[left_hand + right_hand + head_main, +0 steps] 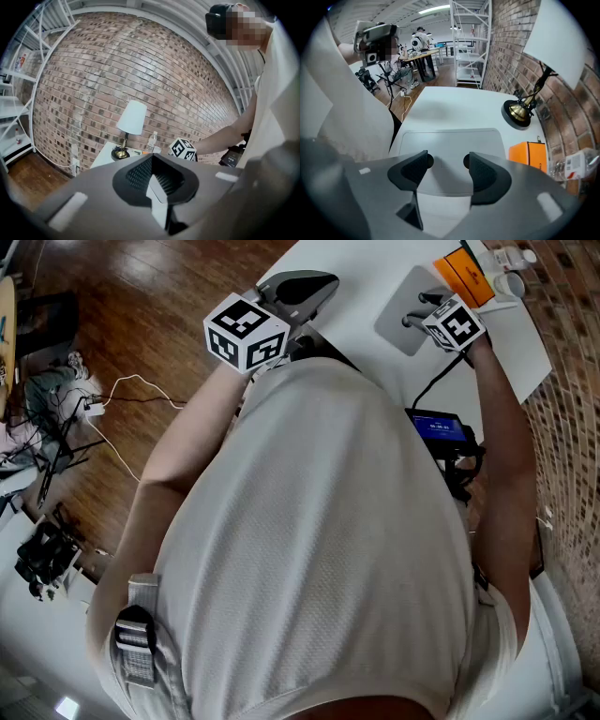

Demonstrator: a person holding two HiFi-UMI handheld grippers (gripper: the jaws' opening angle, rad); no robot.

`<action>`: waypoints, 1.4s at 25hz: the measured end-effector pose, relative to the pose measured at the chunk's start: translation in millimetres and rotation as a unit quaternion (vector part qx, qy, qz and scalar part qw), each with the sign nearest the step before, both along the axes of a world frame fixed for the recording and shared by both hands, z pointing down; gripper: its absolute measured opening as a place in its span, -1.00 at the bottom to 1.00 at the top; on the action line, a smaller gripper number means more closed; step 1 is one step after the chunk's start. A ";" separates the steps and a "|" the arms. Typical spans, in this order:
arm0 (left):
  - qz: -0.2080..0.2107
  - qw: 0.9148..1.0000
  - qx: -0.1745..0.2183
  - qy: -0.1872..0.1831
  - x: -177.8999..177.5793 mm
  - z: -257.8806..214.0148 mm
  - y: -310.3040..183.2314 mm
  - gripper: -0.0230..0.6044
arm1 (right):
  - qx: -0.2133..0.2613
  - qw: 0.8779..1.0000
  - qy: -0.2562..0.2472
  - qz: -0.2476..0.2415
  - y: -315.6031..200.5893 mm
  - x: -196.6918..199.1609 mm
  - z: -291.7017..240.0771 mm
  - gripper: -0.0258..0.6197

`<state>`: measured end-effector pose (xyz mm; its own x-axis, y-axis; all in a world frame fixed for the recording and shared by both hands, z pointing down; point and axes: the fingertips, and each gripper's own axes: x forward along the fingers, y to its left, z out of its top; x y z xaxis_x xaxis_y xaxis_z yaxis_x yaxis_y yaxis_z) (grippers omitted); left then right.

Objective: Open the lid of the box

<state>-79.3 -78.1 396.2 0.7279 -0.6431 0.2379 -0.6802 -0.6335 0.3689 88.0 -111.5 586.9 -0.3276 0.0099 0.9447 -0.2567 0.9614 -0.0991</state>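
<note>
- Left tongs (151, 158) are closed together, with nothing between them, and they point toward the brick wall (117, 70).
- Right tongs (448, 161) stand wide open and empty above the grey mat (450, 140).
- I see the orange box (528, 157) on the white table (454, 105), just beside the mat, near the lamp (518, 112).

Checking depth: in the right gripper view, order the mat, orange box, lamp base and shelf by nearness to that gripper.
1. mat, below the jaws
2. orange box, right
3. lamp base, ahead right
4. shelf, far back
</note>
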 end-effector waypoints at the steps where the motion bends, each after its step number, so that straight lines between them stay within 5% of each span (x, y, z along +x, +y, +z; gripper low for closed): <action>1: -0.003 1.000 0.000 0.001 -3.6 -1.5 1.4 -0.92 | -0.005 1.000 0.017 0.003 2.6 3.3 3.6 -0.02; 6: -0.019 1.000 -0.005 0.000 -20.9 0.5 2.2 -0.92 | -0.013 0.997 0.081 0.001 6.8 11.1 28.1 0.02; 12: -0.011 1.000 -0.003 0.001 -5.4 -5.1 15.6 -0.92 | -0.011 0.996 0.084 0.006 21.4 20.7 21.8 -0.01; 23: 0.082 0.997 -0.006 0.004 39.2 -3.3 -8.5 -0.92 | 0.024 0.997 0.059 0.051 28.4 72.2 -25.9 -0.02; 30: 0.136 0.991 -0.006 0.004 87.1 4.1 -24.0 -0.92 | 0.016 0.992 0.116 0.037 57.9 147.1 25.3 -0.03; 35: 0.140 0.990 -0.009 -0.011 92.4 5.2 -16.4 -0.92 | -0.007 0.994 0.103 0.048 68.1 156.7 61.0 -0.02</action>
<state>13.0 -94.5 401.4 0.8720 -0.4118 0.2646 -0.4861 -0.7921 0.3691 244.7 -43.4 647.9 -0.1282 0.0014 0.9917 -0.3627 0.9307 -0.0482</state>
